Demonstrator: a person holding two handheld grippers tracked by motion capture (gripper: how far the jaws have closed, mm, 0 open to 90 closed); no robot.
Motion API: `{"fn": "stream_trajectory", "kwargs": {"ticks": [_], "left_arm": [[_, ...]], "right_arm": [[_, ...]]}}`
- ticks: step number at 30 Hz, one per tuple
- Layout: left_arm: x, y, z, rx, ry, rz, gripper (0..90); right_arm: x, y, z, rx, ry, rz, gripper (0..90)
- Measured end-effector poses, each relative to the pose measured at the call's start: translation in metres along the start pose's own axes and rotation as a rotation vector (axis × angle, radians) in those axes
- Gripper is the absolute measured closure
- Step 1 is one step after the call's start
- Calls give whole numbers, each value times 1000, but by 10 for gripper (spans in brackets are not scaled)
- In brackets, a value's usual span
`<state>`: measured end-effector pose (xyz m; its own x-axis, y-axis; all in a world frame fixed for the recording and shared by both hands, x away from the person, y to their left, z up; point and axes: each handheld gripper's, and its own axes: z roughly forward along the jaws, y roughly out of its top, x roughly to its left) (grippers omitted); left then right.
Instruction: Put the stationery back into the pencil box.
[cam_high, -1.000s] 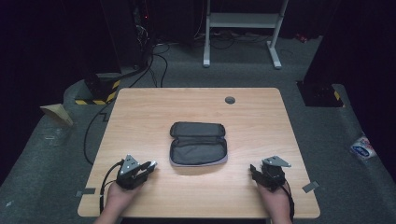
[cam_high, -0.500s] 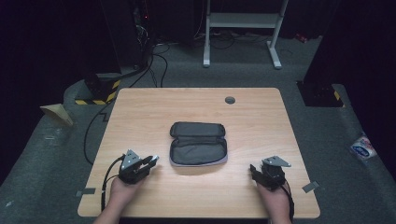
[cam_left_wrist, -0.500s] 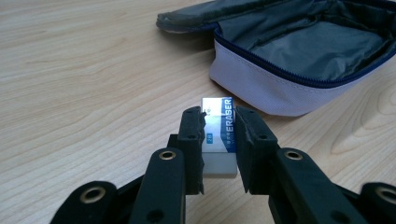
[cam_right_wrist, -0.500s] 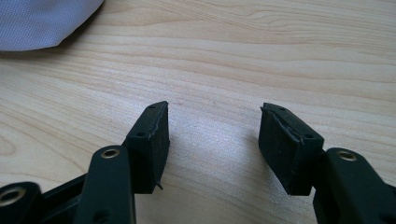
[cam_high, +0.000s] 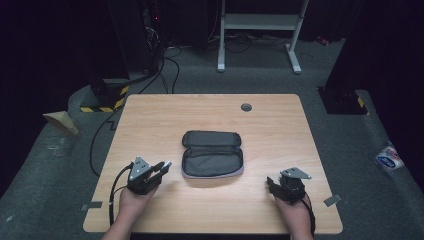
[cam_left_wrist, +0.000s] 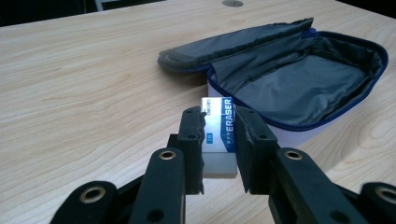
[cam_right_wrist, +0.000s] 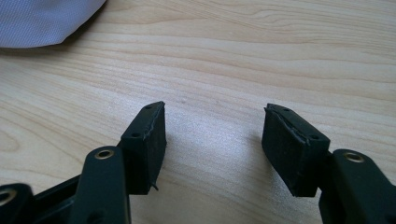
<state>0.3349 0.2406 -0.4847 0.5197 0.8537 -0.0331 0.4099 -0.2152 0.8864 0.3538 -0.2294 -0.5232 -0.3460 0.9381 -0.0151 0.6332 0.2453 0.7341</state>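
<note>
An open grey pencil case (cam_high: 212, 154) lies unzipped at the table's middle, its lid folded back. My left gripper (cam_high: 162, 167) is at the front left, just left of the case, shut on a white eraser (cam_left_wrist: 217, 133) with a blue sleeve. In the left gripper view the case (cam_left_wrist: 299, 81) lies right beyond the eraser, and its grey inside holds nothing I can see. My right gripper (cam_high: 272, 185) rests low at the front right, open, with bare wood between its pads (cam_right_wrist: 149, 140). A corner of the case (cam_right_wrist: 44, 21) shows at the top left of the right gripper view.
A round cable grommet (cam_high: 246, 107) sits near the table's far edge (cam_high: 212, 96). Beyond the table stand a white frame (cam_high: 260, 30) and cables on a dark floor. A cable trails from the left gripper off the front edge.
My left gripper has moved a little to the right, toward the case, with the eraser in it. The right gripper has stayed where it was.
</note>
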Motion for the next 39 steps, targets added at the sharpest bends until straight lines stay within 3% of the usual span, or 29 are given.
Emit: {"fn": "stream_trajectory", "kwargs": {"ticks": [15, 26, 39], "left_arm": [[-11, 14, 1, -34, -29, 10, 729], [-27, 28, 21, -19, -46, 20, 728], [-44, 51, 32, -2, -62, 54, 729]], "right_arm": [[1, -1, -1, 3, 1, -2, 385], [0, 0, -1, 3, 2, -3, 384], [0, 0, -1, 3, 2, -3, 384]]}}
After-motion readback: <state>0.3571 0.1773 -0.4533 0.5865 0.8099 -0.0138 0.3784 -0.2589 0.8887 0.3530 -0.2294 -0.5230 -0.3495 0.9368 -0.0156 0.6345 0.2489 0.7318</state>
